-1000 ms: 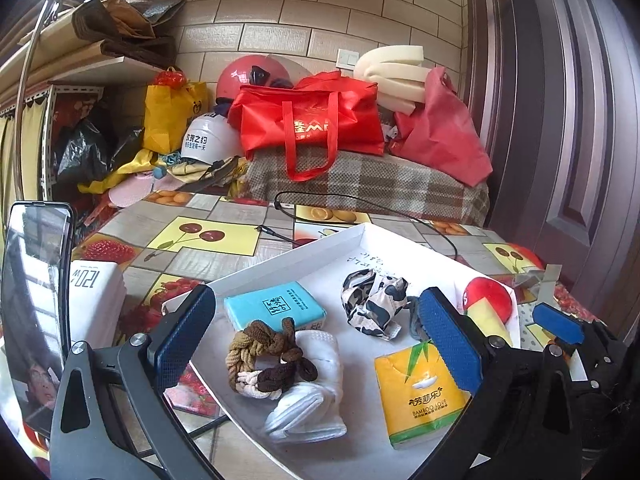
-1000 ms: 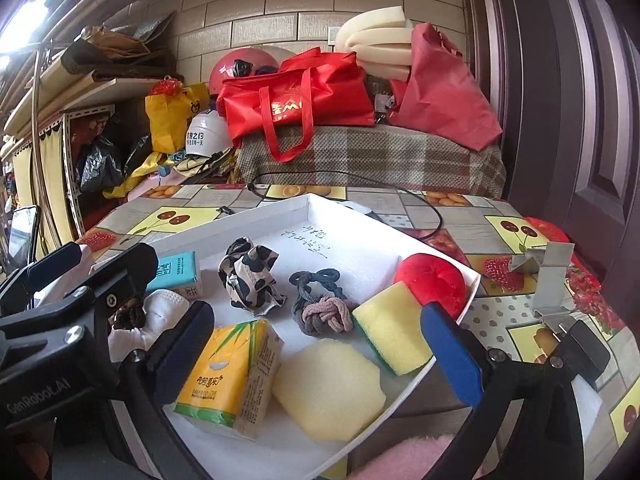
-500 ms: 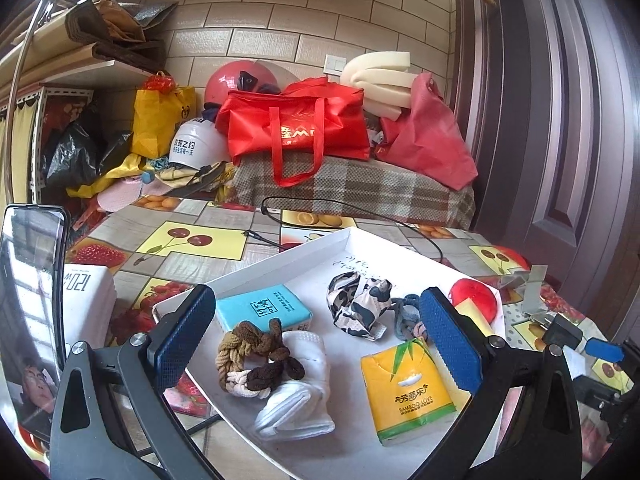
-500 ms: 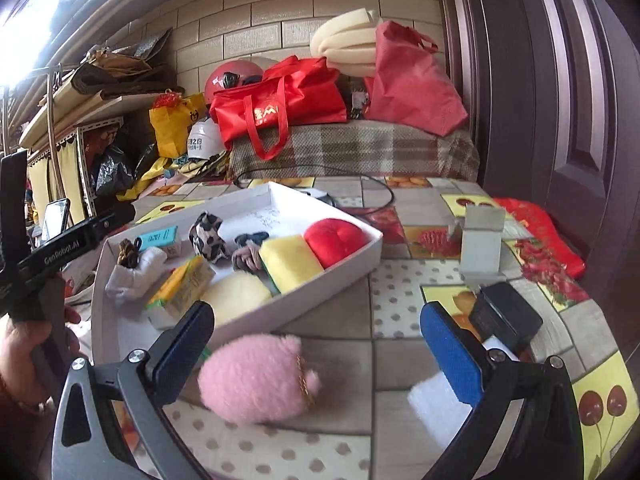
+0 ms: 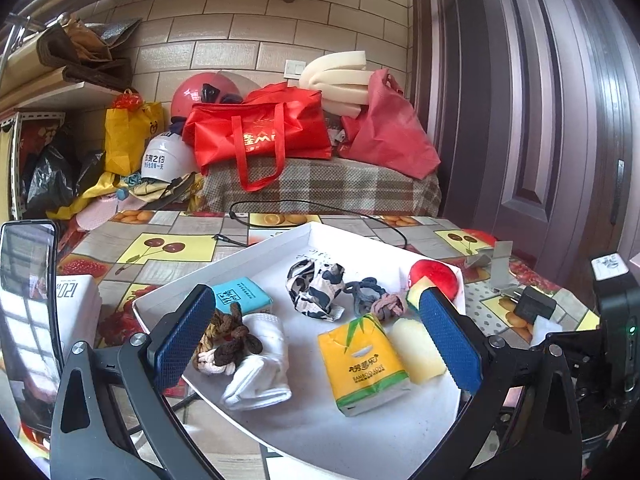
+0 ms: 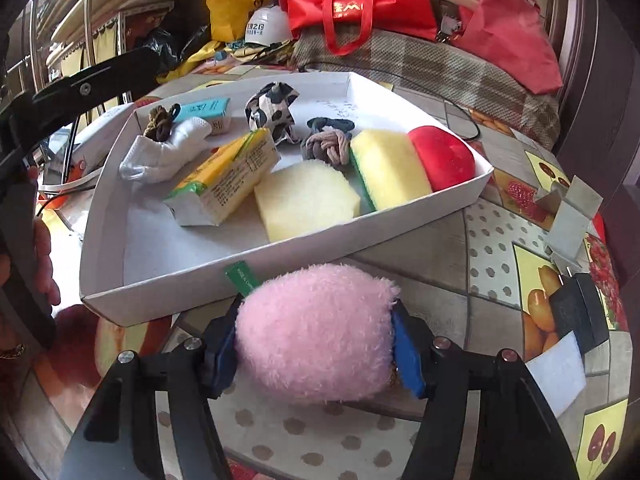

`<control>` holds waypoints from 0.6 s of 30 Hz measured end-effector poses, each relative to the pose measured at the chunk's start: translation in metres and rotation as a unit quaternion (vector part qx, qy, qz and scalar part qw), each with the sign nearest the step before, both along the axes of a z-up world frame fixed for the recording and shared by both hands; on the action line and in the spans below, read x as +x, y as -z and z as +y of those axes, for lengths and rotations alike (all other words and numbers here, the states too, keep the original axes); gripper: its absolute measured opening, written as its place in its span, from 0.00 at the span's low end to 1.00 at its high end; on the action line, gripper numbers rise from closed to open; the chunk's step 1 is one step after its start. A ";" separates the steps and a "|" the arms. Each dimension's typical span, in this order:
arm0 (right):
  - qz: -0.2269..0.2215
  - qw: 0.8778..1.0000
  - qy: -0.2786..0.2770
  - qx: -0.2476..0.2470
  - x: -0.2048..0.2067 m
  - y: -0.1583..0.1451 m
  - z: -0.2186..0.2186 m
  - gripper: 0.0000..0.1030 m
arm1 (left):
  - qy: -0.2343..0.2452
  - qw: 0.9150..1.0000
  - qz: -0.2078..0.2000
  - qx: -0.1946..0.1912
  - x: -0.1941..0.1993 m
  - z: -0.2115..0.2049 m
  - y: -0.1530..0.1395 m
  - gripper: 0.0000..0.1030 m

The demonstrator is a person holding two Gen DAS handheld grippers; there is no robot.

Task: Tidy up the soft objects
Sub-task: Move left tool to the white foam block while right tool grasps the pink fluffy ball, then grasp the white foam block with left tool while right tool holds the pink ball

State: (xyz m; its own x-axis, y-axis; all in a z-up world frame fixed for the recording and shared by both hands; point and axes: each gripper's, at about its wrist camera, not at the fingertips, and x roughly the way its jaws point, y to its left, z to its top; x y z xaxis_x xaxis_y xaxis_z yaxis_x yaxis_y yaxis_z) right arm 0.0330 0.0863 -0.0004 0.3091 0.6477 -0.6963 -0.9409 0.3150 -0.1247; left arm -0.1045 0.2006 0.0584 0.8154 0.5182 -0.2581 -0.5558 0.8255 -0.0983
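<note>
A white tray (image 6: 460,192) on the fruit-patterned table holds soft things: a yellow tissue pack (image 6: 228,176), a pale sponge (image 6: 304,200), a yellow-green sponge (image 6: 390,168), a red cushion (image 6: 444,158), a white sock (image 6: 164,156), knotted ties and a cow-print cloth (image 6: 272,110). My right gripper (image 6: 316,344) is shut on a pink plush toy (image 6: 316,332) just in front of the tray's near wall. My left gripper (image 5: 316,340) is open and empty, over the tray (image 5: 320,432), above the tissue pack (image 5: 362,364) and sock (image 5: 260,368).
A black block (image 6: 576,312) and a white pad (image 6: 556,372) lie right of the plush toy, with a grey metal stand (image 6: 568,216) behind them. A phone (image 5: 28,320) stands at the left. Red bags (image 5: 260,132) and helmets pile up behind the table.
My right gripper pulled back from the tray, came down on the pink plush toy in front of it and shut on it. My left gripper stayed open over the tray.
</note>
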 end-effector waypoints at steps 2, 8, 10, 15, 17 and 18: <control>-0.004 1.000 -0.005 0.021 -0.005 -0.004 -0.018 0.61 | 0.020 1.000 0.006 0.005 0.003 -0.012 0.000 1.00; 0.003 0.980 0.154 0.127 0.045 -0.026 -0.134 0.61 | 0.169 0.982 0.079 -0.031 0.054 -0.068 0.007 1.00; 0.014 0.963 0.221 0.154 0.076 -0.029 -0.177 0.61 | 0.230 0.966 0.117 -0.033 0.082 -0.096 0.012 1.00; 0.059 0.923 0.297 0.236 0.113 -0.031 -0.238 0.61 | 0.297 0.932 0.208 -0.006 0.157 -0.157 0.025 1.00; 0.066 0.920 0.294 0.252 0.114 -0.031 -0.242 0.61 | 0.295 0.930 0.220 -0.003 0.179 -0.165 0.026 0.99; 0.070 0.919 0.289 0.258 0.114 -0.032 -0.243 0.61 | 0.296 0.927 0.228 -0.005 0.189 -0.168 0.028 0.99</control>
